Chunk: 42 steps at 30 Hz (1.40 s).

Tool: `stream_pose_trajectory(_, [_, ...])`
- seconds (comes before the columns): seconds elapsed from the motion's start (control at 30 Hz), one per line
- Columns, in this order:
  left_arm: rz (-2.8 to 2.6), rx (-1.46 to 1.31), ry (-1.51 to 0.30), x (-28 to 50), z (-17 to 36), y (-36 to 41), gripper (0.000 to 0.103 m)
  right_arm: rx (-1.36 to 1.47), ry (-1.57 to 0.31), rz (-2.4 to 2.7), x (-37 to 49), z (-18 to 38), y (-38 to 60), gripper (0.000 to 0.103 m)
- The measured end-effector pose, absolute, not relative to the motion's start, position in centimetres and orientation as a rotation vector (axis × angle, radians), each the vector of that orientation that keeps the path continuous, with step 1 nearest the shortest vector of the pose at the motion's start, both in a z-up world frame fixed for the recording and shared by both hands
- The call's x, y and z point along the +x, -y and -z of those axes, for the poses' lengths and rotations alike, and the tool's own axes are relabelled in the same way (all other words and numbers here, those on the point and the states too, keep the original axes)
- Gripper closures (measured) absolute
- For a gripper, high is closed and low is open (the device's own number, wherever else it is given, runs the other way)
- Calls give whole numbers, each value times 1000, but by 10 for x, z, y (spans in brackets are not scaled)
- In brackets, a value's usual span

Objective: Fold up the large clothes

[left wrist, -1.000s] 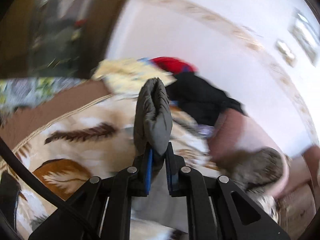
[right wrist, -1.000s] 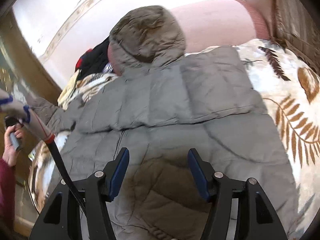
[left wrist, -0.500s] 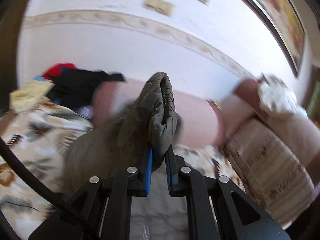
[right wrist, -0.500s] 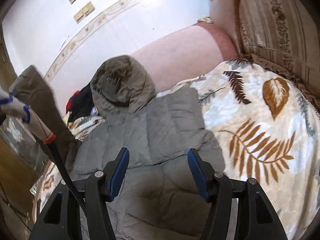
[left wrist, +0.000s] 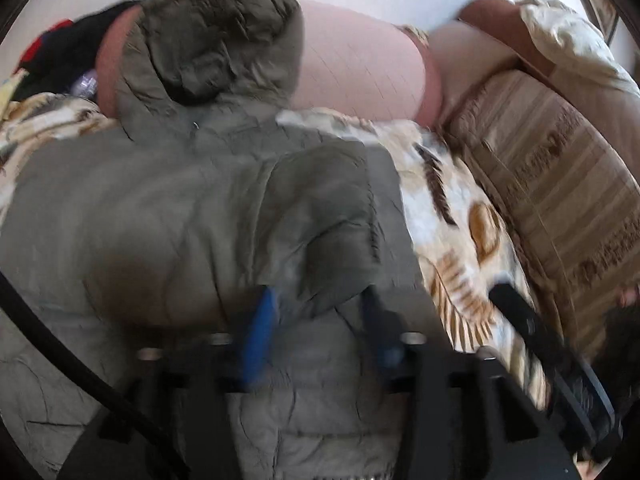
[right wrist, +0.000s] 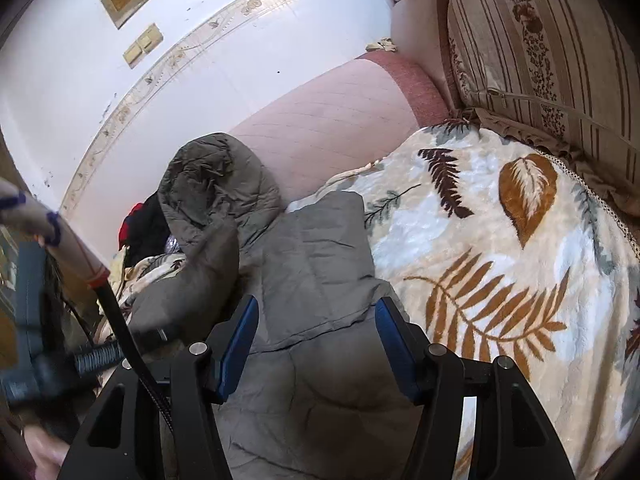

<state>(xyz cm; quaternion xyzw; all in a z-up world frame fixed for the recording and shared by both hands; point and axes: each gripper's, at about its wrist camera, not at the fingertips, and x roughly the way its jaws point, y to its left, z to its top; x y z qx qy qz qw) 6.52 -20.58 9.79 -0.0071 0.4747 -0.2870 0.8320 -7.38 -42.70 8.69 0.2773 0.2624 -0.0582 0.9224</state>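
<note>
A: Biggest first. Leaf-print blanket [right wrist: 500, 240] covers the sofa; striped cushion [right wrist: 540, 40] at the back right, pink armrest [right wrist: 332, 120] at the far end.

B: And the jacket?

A: Grey-green puffer jacket [right wrist: 312, 264] lies flat on the blanket, hood [right wrist: 208, 176] propped against the armrest. Long axis runs from the hood toward the cameras, hem end nearest, collar end pointing away. One sleeve [left wrist: 320, 208] lies folded across the body.

B: Handling?

A: Judging by looks: soft, bulky, light for its size, slick shell. It'll spring back and slide, so pinch a thick bunch at a cuff, seam or hem edge, not the flat panel.

B: Tools?

A: Left gripper [left wrist: 316, 320] is blurred, but the jaws stand apart with the sleeve end lying between them, not clamped as far as I can tell. Right gripper [right wrist: 316, 344] is spread wide, empty, hovering over the lower body.

B: Small stuff?

A: Dark and red clothes pile [right wrist: 140, 224] beyond the hood.
</note>
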Motion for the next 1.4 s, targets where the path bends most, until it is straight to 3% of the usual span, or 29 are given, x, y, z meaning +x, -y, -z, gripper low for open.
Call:
stream_pose_trajectory(0.1, [655, 6, -934, 54, -115, 186, 54, 580, -531, 121, -68, -88, 430, 37])
stream_pose_trajectory(0.2, [600, 35, -814, 54, -136, 149, 42, 547, -510, 114, -58, -93, 425, 37])
stream_pose_trajectory(0.27, [502, 40, -791, 73, -138, 119, 40, 514, -543, 60, -42, -91, 414, 37])
stream_pose_trajectory(0.4, [267, 63, -805, 117, -118, 63, 40, 469, -634, -16, -10, -78, 387, 46])
stream_pose_trajectory(0.67, [156, 2, -956, 168, -42, 24, 38, 335, -804, 0, 31, -49, 361, 49])
stream_pose_trajectory(0.83, [144, -36, -991, 170, -24, 21, 36, 359, -913, 11, 49, -21, 368, 48])
stream_pose_trajectory(1.17, [219, -48, -884, 92, -79, 16, 41, 306, -778, -18, 12, -67, 349, 47])
stream_pose_trajectory(1.4, [155, -2, -947, 44, -50, -7, 40, 248, -859, -91, 11, -46, 311, 47])
